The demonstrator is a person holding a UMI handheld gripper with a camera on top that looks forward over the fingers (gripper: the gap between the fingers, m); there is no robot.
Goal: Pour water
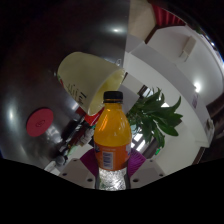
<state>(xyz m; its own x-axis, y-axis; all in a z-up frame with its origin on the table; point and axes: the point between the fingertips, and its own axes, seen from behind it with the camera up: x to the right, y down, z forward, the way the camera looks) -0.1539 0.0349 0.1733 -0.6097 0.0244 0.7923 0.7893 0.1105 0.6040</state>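
Here, the fingers [112, 170] clamp an upright orange bottle [112, 135], level and facing forward.

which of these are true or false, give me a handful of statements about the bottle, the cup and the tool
1. The bottle holds orange liquid. True.
2. The bottle has no cap. False: a dark cap is on its neck.
3. The pale cup stands upright on the table. False: it is tilted, its open mouth turned toward the bottle's top.
4. A green leafy plant is beside the bottle. True.
5. The tool is far from the bottle. False: the bottle's lower part sits between its fingers, with a purple pad showing beside it.
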